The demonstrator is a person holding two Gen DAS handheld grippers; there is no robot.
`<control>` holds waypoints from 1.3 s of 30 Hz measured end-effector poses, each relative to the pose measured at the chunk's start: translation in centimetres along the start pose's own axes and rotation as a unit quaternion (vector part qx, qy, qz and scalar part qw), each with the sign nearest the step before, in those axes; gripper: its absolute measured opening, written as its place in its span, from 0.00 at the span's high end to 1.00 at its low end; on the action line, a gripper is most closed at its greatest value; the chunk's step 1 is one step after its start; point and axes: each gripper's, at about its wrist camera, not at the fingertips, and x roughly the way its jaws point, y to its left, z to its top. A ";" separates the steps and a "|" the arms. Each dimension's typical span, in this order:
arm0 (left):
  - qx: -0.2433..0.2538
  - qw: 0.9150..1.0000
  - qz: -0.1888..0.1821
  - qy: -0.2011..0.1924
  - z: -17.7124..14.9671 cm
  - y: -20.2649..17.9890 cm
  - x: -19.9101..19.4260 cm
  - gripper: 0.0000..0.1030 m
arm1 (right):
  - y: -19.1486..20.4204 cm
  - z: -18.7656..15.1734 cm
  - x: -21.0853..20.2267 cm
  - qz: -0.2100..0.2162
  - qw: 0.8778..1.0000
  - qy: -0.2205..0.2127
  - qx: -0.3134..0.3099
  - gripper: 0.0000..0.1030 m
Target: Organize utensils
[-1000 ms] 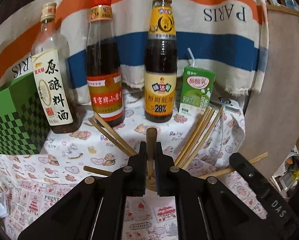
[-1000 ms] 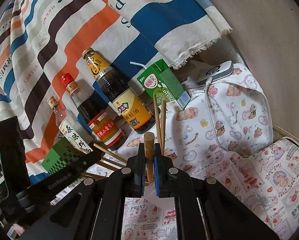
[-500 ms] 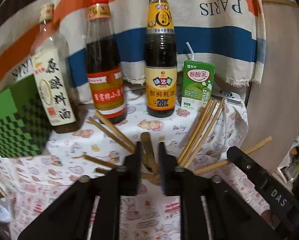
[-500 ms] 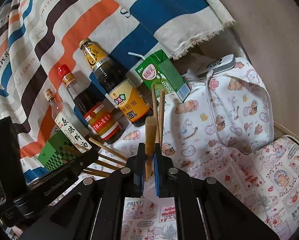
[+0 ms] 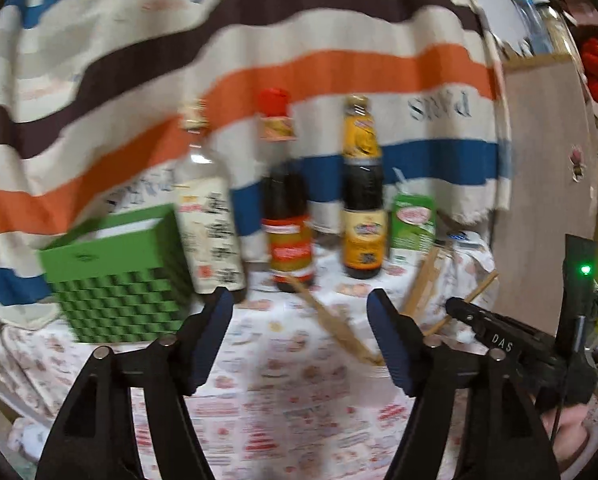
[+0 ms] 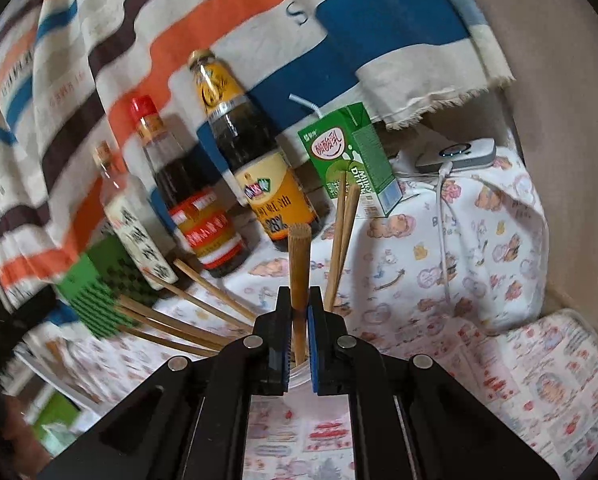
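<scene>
Right tongs (image 6: 299, 312) are clamped tight on one thick wooden chopstick (image 6: 299, 256), its blunt end poking straight up past the blue pads, held over the patterned cloth on the tabletop (image 6: 479, 248). Left tongs (image 5: 299, 332) are opening as I watch, jaws spreading wide, and there is nothing between them, just blurred cloth below. More loose chopsticks (image 6: 187, 316) fan out flat on the cloth to the left of the held one, and a pair (image 6: 341, 240) leans up just beside it toward the green milk carton (image 6: 351, 160), which has its straw in. Behind stand three bottles in a row: the clear cooking-wine bottle (image 5: 209, 216), the red-capped dark sauce bottle (image 5: 287, 208) and the yellow-labelled oyster sauce bottle (image 5: 361, 200), with the green checkered box (image 5: 119, 276) off to the left against the striped cloth backdrop. I would say we are in the gathering step: one stick secured on the right, the left free for another. There may be a pale container rim right under the right tongs, but it is too hidden to be sure. Next move, to my eye, calls for the left tongs to drop onto one of the flat sticks, line the jaws across its shaft and pinch it cleanly without scattering the neighbours.
</scene>
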 end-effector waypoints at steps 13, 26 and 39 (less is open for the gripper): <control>-0.037 0.995 0.096 -0.017 -4.2 8.5 -2.6 0.04 | 1.1 1.9 4.2 -0.030 0.998 0.057 -0.007 0.92; -0.072 0.990 0.118 0.013 -8.8 9.9 -1.1 0.03 | 0.1 -0.7 4.0 -0.027 0.995 0.090 0.020 0.63; -0.078 0.990 0.112 0.033 -12.7 11.2 -0.2 0.01 | 4.5 -7.0 1.5 -0.025 0.992 0.069 -0.107 0.18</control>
